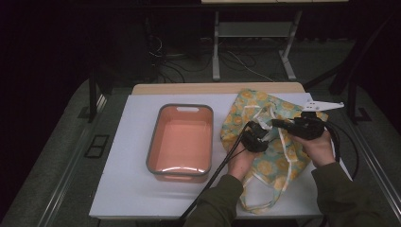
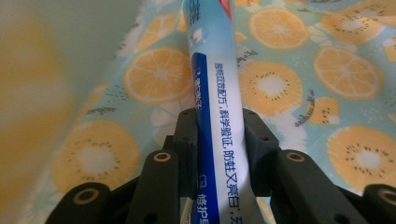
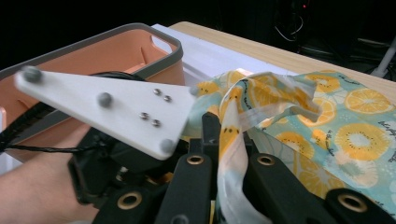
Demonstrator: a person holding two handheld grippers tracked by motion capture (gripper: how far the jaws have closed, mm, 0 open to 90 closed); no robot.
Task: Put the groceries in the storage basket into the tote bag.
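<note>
Two grippers work over a fruit-print cloth bag (image 1: 257,118) that lies on the white table top (image 1: 127,189). The left gripper (image 2: 219,135) has its jaws pressed against both sides of a white-and-blue tube (image 2: 212,79) printed with blue characters; the tube runs up between the jaws and away from them over the orange-slice print of the bag. In the high view the left gripper (image 1: 255,137) sits on the bag, just beside the right gripper (image 1: 283,124), with its cable trailing back past the person's sleeve (image 1: 215,203)

The right gripper (image 3: 229,140) pinches a pale strip of the bag's edge (image 3: 231,154) between its jaws; the cloth rises from the jaws and folds over ahead of them. The white three-cornered plate (image 3: 107,107) of the left gripper stands just to the left of these jaws in the right gripper view, with a hand (image 3: 32,191) below it

An orange tub with a grey rim (image 1: 152,142) stands on the table to the left of both grippers, apart from the bag
</note>
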